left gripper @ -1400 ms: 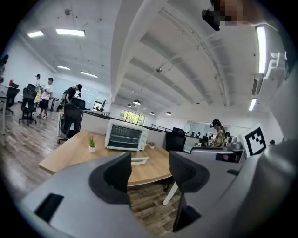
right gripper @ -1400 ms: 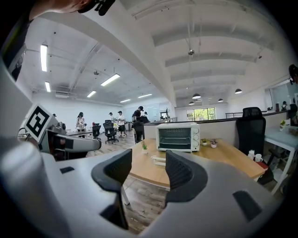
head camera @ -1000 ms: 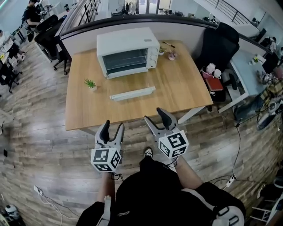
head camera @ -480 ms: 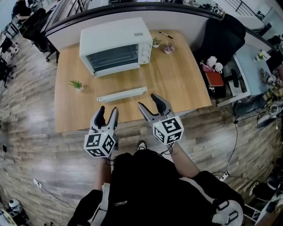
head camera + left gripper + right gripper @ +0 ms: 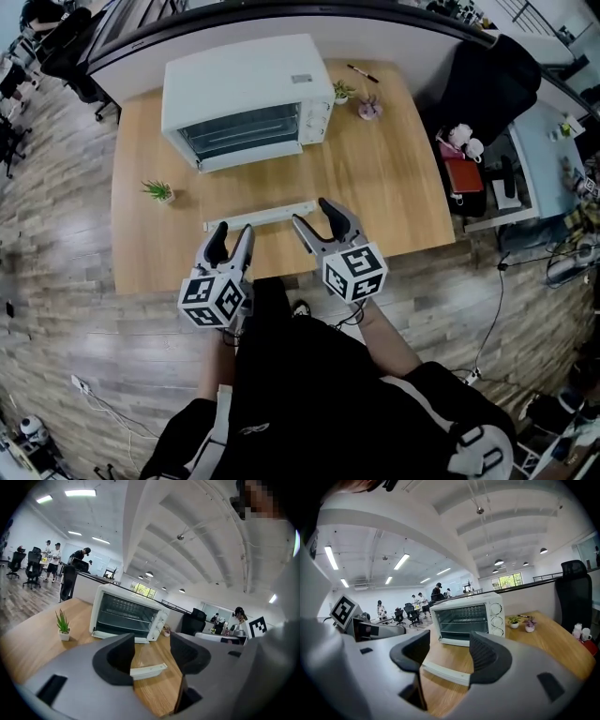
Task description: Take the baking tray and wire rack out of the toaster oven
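I hold both grippers out in front of me, side by side and close together, pointing forward and slightly downward. My left gripper (image 5: 232,234) has its jaws apart, gripping nothing; its marker cube (image 5: 214,300) sits nearest my body, one face turned up. My right gripper (image 5: 314,214) reaches a little further forward than the left, with its jaws spread wide and gripping nothing, and its marker cube (image 5: 354,272) is tipped a little to the right. My left forearm (image 5: 217,380) runs almost straight ahead, while my right forearm (image 5: 386,345) angles inward.
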